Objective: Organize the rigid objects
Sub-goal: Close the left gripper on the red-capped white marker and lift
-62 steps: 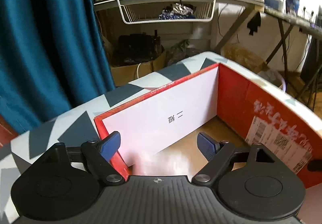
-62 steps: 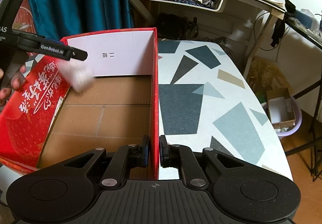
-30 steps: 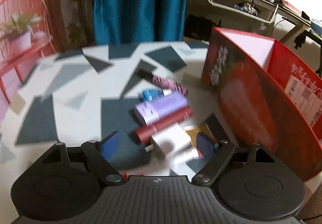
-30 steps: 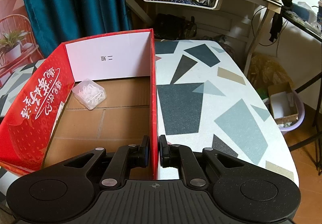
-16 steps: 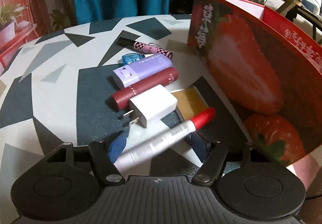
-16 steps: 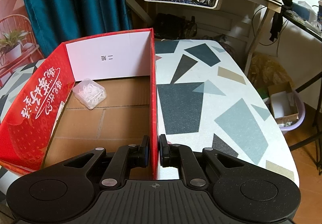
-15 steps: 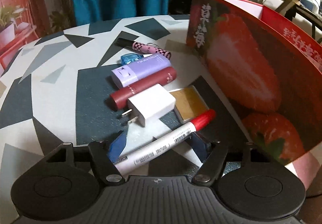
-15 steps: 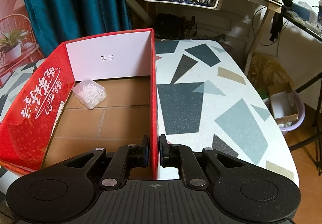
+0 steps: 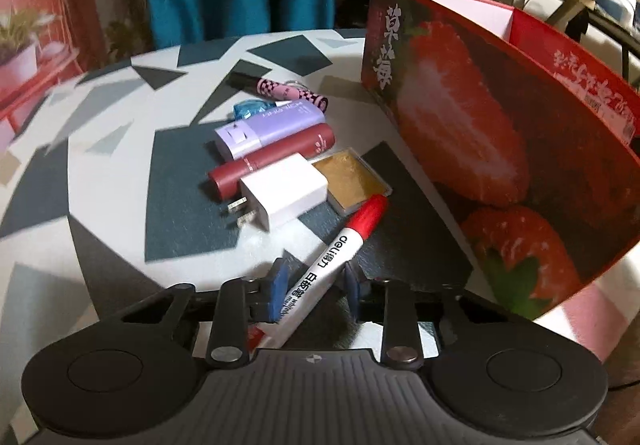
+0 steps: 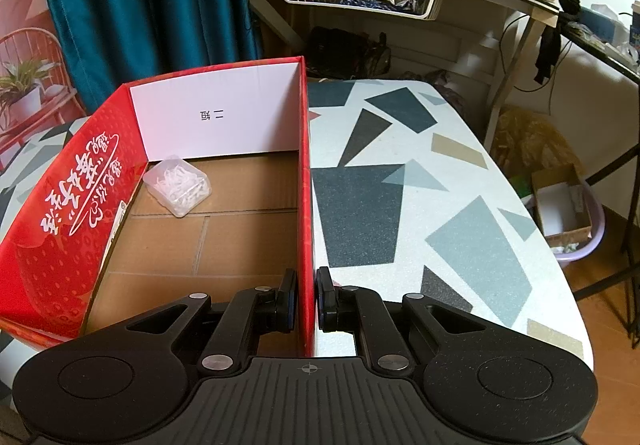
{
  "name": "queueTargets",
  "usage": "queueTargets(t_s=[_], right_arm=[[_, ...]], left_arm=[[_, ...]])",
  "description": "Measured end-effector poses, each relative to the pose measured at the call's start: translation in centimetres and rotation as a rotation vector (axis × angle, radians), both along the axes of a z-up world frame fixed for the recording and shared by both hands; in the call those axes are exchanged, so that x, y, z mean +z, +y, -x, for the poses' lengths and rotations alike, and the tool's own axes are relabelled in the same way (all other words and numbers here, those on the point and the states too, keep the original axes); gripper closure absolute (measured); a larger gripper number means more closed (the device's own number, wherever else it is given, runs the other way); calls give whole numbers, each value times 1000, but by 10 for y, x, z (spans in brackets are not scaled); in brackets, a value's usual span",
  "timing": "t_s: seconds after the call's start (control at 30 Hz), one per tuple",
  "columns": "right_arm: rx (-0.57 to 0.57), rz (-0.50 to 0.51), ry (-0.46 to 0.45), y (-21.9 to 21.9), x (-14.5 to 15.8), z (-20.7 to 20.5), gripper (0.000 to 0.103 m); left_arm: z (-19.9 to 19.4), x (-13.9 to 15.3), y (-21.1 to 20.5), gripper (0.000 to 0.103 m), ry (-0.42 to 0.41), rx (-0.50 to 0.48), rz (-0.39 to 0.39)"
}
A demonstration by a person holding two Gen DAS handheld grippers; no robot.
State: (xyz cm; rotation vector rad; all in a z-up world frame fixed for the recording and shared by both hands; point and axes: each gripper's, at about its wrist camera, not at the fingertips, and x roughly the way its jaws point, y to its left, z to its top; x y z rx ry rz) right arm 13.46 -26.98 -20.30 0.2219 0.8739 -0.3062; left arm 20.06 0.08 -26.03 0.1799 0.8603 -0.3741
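Closing on 1 marker (image 9: 340,249), left gripper (image 9: 314,283) has both fingers (image 9: 279,285) narrow and against its white barrel; red cap points away, marker lies on desk (image 9: 120,213). Beyond it: 1 white charger (image 9: 286,195), 1 gold case (image 9: 352,181), 1 maroon tube (image 9: 272,161), 1 lilac box (image 9: 270,129), 1 pink checked tube (image 9: 292,92), beside 1 red box (image 9: 480,133).

Right view: right gripper (image 10: 306,299) pinches box wall (image 10: 305,205), fingers nearly together. Inside box: 1 clear case (image 10: 178,185).

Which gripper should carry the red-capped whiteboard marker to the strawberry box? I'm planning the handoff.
Left. The left gripper is closing around the whiteboard marker, which lies between its jaws. The right gripper is clamped on the strawberry box wall, steadying it.
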Motion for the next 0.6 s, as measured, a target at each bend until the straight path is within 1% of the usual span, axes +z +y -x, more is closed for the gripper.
queueTargets(t_s=[0.07, 0.23, 0.4, 0.47, 0.53, 0.6], right_arm=[[-1, -3, -1, -1, 0, 0, 94], [-1, 1, 0, 0, 0, 1, 94], [-8, 2, -3, 1, 0, 1, 93], [-8, 3, -1, 1, 0, 1, 93], [-9, 1, -1, 1, 0, 1, 93], [-11, -1, -1, 1, 0, 1, 93]], left_arm=[[3, 0, -2, 74, -1, -13, -4], [6, -3, -6, 73, -36, -41, -30], [11, -4, -6, 74, -63, -46, -35], [11, -3, -8, 77, -61, -49, -37], [13, -2, -9, 87, -56, -56, -18], [11, -1, -11, 87, -37, -31, -7]])
